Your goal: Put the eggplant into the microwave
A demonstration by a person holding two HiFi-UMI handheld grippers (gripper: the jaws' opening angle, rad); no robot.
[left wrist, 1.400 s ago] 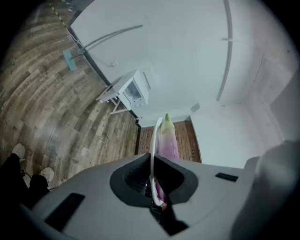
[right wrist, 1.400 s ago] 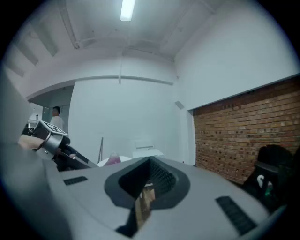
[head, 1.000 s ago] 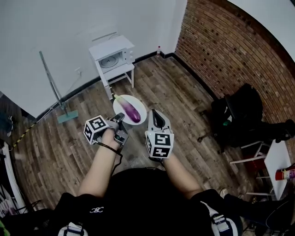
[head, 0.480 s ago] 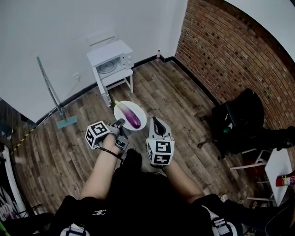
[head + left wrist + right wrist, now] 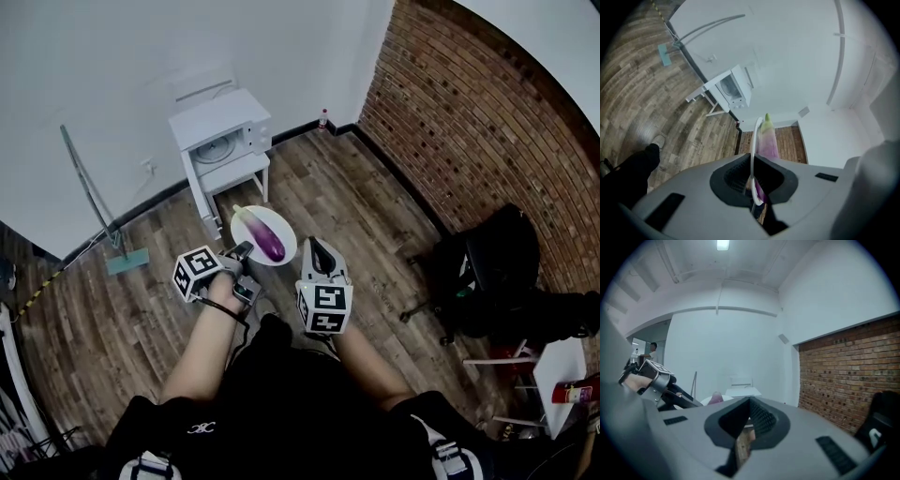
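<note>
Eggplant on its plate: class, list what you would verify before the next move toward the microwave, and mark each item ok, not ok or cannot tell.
1. The left gripper has its jaws clamped on the plate rim: ok.
2. The eggplant lies on the plate, inside the rim: ok.
3. The right gripper is free to help, with its jaws together and nothing between them: ok.
4. The microwave door is open: cannot tell. A round turntable shows at the front, but the door itself is unclear.
5. The plate is at the microwave's opening: not ok. It is short of the white stand.
</note>
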